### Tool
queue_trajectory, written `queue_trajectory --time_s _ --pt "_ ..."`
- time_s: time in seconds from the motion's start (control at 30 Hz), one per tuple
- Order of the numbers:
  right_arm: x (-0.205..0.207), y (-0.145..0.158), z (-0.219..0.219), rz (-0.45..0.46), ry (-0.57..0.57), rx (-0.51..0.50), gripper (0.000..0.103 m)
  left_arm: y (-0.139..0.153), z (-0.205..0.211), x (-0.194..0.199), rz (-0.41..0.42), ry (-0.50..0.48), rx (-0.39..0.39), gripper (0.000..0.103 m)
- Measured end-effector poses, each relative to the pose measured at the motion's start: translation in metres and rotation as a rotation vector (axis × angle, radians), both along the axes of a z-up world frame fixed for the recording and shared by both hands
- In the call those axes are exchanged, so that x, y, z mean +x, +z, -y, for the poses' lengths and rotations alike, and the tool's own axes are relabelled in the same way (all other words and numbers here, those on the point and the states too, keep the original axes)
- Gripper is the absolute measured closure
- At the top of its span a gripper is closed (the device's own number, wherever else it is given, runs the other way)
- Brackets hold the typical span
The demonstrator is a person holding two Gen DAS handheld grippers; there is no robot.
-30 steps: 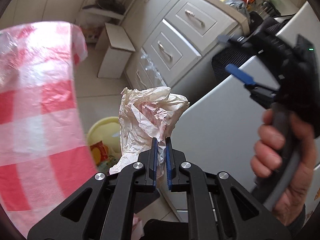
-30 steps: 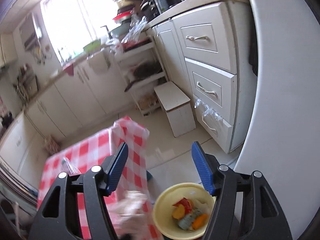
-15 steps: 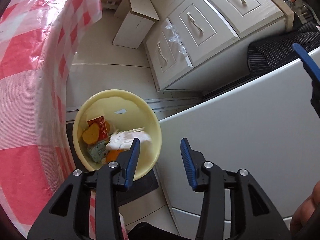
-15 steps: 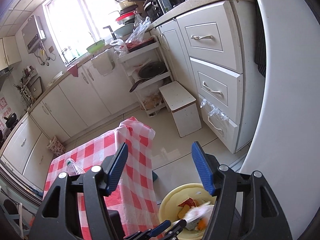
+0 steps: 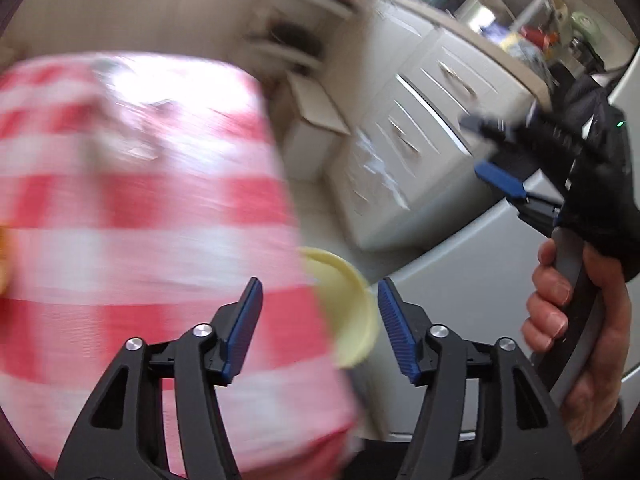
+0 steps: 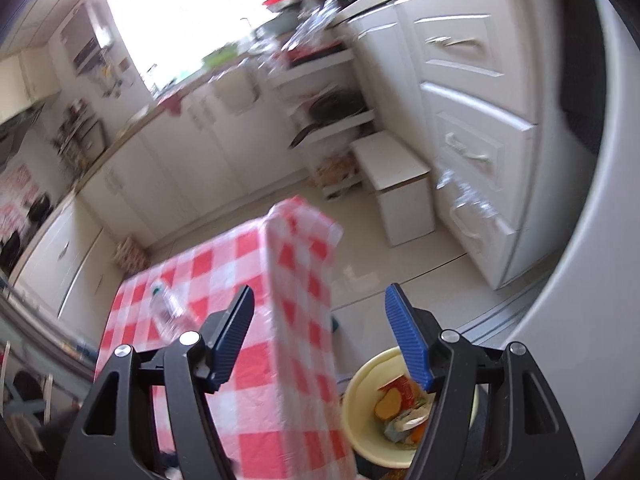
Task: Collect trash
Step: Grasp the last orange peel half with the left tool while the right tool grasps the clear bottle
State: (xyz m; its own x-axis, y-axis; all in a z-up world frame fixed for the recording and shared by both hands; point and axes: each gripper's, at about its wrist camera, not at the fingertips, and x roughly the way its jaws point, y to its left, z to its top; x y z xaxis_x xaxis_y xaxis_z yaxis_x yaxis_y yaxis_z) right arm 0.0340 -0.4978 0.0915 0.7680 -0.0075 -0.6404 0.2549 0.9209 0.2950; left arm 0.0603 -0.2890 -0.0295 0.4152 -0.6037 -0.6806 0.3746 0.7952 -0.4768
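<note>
Right wrist view: yellow trash bin (image 6: 362,412) sits on the floor beside the checkered tabletop (image 6: 224,280), holding wrappers and scraps (image 6: 400,408). A plastic bottle (image 6: 168,312) lies on the tabletop. Your right gripper (image 6: 320,336) has its fingers apart and widening, nothing between them. Left wrist view is blurred: your left gripper (image 5: 318,330) fingers are opening, empty, with the bin rim just past them. Your right hand (image 5: 576,320) grips its handle beside the white appliance (image 5: 460,280).

Bin (image 6: 362,412) on floor right of table (image 6: 224,272); bottle (image 6: 168,312) on table; wrappers (image 6: 400,408) in bin.
</note>
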Motion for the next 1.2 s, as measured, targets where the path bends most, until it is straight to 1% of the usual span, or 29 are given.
queue_trajectory --time_s 0.07,0.1,0.17,0.23,0.27,0.37,0.47,0.53,0.6,0.7,0.77,0.83,0.97,1.03,1.07,1.1,1.13,1.17,1.2 --pt "0.010 -0.003 -0.021 -0.025 0.063 -0.021 0.033 0.007 -0.046 0.000 0.066 0.103 0.057 0.039" --pt "0.014 -0.005 -0.030 -0.033 0.088 -0.031 0.033 0.009 -0.064 0.001 0.086 0.141 0.077 0.038" --pt "0.027 -0.011 -0.058 -0.058 0.174 -0.058 0.031 0.011 -0.109 0.005 0.115 0.241 0.123 0.037" --pt "0.039 -0.018 -0.081 -0.079 0.232 -0.086 0.030 0.009 -0.148 0.012 0.106 0.327 0.129 0.036" --pt "0.047 -0.023 -0.095 -0.096 0.273 -0.103 0.029 0.006 -0.168 0.018 0.088 0.369 0.126 0.036" --pt "0.070 -0.033 -0.133 -0.115 0.373 -0.170 0.028 -0.001 -0.207 0.031 0.051 0.430 0.114 0.036" --pt "0.088 -0.042 -0.168 -0.133 0.451 -0.249 0.025 -0.013 -0.221 0.050 0.009 0.415 0.103 0.036" --pt "0.099 -0.048 -0.190 -0.142 0.505 -0.304 0.022 -0.020 -0.218 0.060 -0.003 0.387 0.115 0.036" --pt "0.111 -0.055 -0.213 -0.147 0.549 -0.373 0.021 -0.026 -0.215 0.067 -0.012 0.358 0.124 0.036" --pt "0.128 -0.067 -0.231 -0.168 0.569 -0.444 0.020 -0.034 -0.205 0.069 -0.017 0.308 0.134 0.036" --pt "0.137 -0.076 -0.237 -0.184 0.579 -0.475 0.021 -0.039 -0.204 0.070 -0.021 0.282 0.144 0.036" --pt "0.148 -0.083 -0.239 -0.203 0.582 -0.493 0.020 -0.042 -0.199 0.072 -0.013 0.277 0.145 0.036" --pt "0.170 -0.102 -0.237 -0.250 0.566 -0.474 0.020 -0.042 -0.198 0.070 -0.005 0.264 0.144 0.037" --pt "0.175 -0.104 -0.234 -0.256 0.564 -0.455 0.021 -0.043 -0.192 0.068 -0.003 0.230 0.142 0.050" --pt "0.177 -0.105 -0.233 -0.260 0.565 -0.439 0.023 -0.043 -0.188 0.067 -0.001 0.213 0.145 0.052" --pt "0.178 -0.106 -0.233 -0.264 0.568 -0.426 0.026 -0.044 -0.185 0.065 0.001 0.196 0.144 0.062" --pt "0.178 -0.107 -0.232 -0.269 0.573 -0.416 0.038 -0.045 -0.182 0.064 -0.006 0.176 0.137 0.073" --pt "0.178 -0.109 -0.231 -0.281 0.582 -0.402 0.043 -0.047 -0.180 0.063 -0.009 0.165 0.133 0.078" --pt "0.176 -0.109 -0.231 -0.286 0.590 -0.386 0.047 -0.048 -0.179 0.061 -0.016 0.153 0.123 0.087"
